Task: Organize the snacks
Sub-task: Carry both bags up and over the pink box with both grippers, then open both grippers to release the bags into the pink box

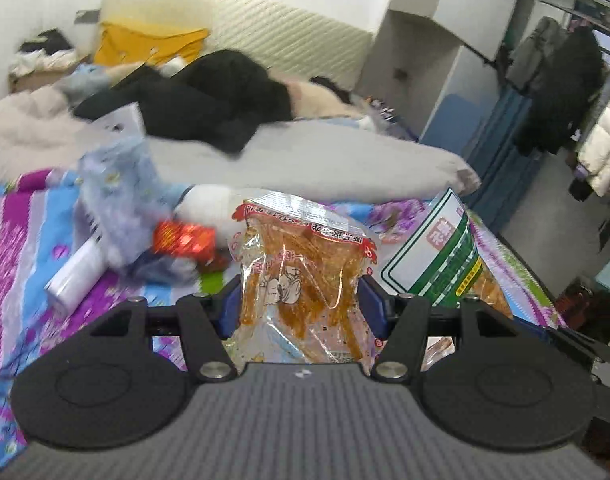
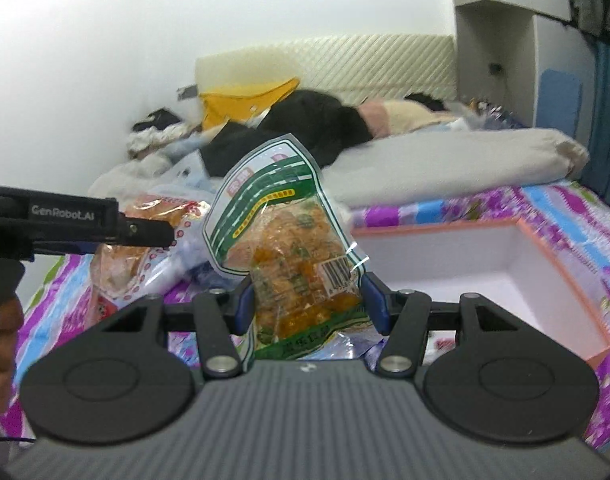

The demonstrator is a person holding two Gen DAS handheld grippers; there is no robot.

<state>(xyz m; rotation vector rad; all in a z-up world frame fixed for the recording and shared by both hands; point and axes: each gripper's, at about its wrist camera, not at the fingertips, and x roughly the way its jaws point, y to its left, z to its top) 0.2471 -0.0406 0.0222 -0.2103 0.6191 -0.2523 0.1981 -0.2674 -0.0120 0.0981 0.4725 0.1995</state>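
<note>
Left gripper [image 1: 299, 304] clamps a clear red-printed bag [image 1: 305, 276] of orange strips, held upright between its blue pads above the bedsheet [image 1: 33, 240]. Right gripper [image 2: 307, 300] clamps a clear green-striped bag [image 2: 293, 248] of orange chunks, barcode showing, beside an open pink-rimmed box [image 2: 537, 264]. "GenRobot.AI" reads on the left gripper's side.

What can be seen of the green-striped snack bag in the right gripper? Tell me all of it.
The green-striped snack bag is a clear crinkly plastic pouch printed with green and white bands, filled with orange-yellow pieces, with a barcode on its lower right. It stands upright, its top bent to the right, lifted above the patterned bedsheet. The right gripper pinches its lower part between blue pads. In the left wrist view it appears at the right.
</note>
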